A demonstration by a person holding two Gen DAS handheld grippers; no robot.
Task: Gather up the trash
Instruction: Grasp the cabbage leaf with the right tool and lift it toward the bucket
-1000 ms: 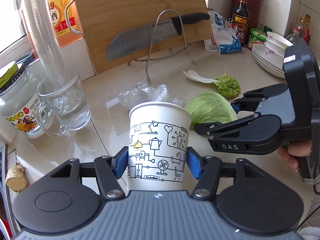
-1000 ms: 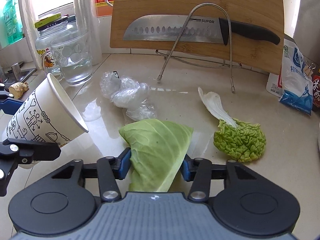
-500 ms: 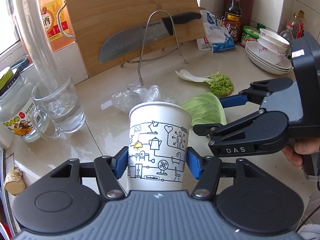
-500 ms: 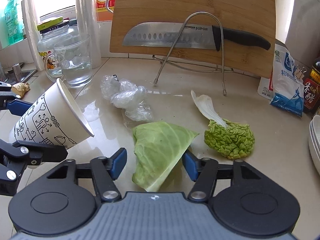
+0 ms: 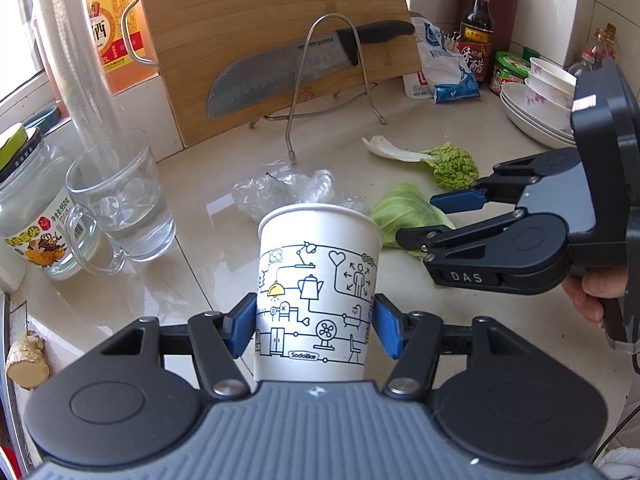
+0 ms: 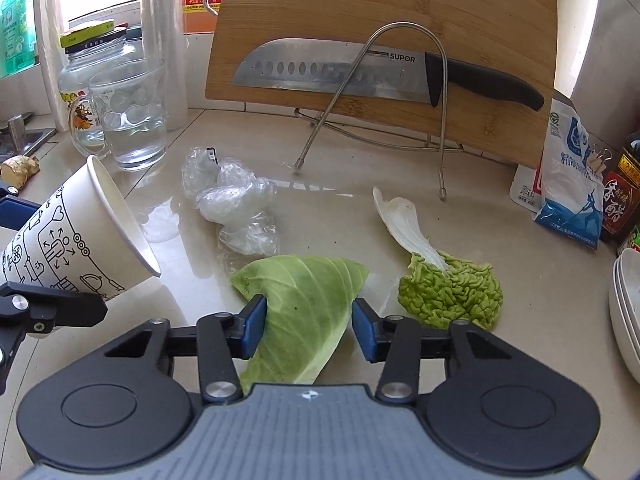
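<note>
My left gripper is shut on a white paper cup with black line drawings; in the right wrist view the cup tilts with its mouth toward the leaves. My right gripper is open, its blue pads on either side of a flat pale green cabbage leaf lying on the counter; it also shows in the left wrist view. A curly green leaf with a white stem lies to its right. Crumpled clear plastic wrap lies behind the cabbage leaf.
A wooden cutting board with a knife leans in a wire rack at the back. A glass mug of water and a jar stand left. Stacked bowls, a salt bag and sauce bottles stand right. Ginger lies by the sink edge.
My right gripper has opened and then come forward around the cabbage leaf, which now lies flat on the counter. The left gripper keeps holding the cup and has shifted slightly.
</note>
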